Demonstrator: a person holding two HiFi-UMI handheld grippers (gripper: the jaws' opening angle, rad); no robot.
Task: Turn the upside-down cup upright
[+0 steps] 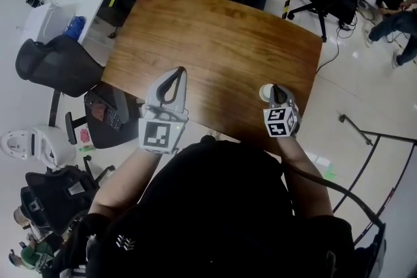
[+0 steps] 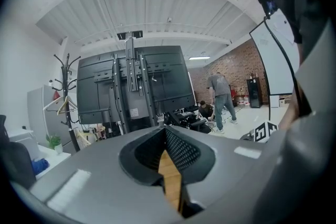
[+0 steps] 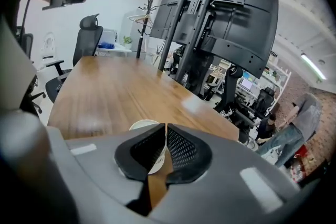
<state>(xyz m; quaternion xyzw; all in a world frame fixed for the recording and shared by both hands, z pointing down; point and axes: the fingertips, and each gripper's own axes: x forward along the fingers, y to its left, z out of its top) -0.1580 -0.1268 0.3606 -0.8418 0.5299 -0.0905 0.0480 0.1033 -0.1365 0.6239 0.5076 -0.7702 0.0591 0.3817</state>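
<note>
The person's dark-clothed torso [image 1: 215,205] fills the lower head view, at the near edge of the wooden table [image 1: 215,42], with both forearms reaching over that edge. The left gripper [image 1: 181,71] lies over the table's near-left part. Its marker cube [image 1: 158,133] sits over the near edge. In the left gripper view its jaws are closed tip to tip with nothing between them, and only table wood shows through the gap below the tips. The right gripper [image 1: 273,88] is over the table's near-right part and points downward. Its jaws are drawn together to a thin line and pinch the wall of the white cup [image 1: 265,93] at its rim. The cup is on the table's near-right part, just ahead of the right gripper's marker cube [image 1: 281,122]. One round end of the cup faces upward. Whether that end is the mouth or the base cannot be determined. A black display stand [image 3: 226,13] rises beyond the table's far edge. A black office chair [image 1: 55,65] stands off the table's left side. A person in jeans [image 1: 397,23] is on the floor beyond the table's far-right corner.
</note>
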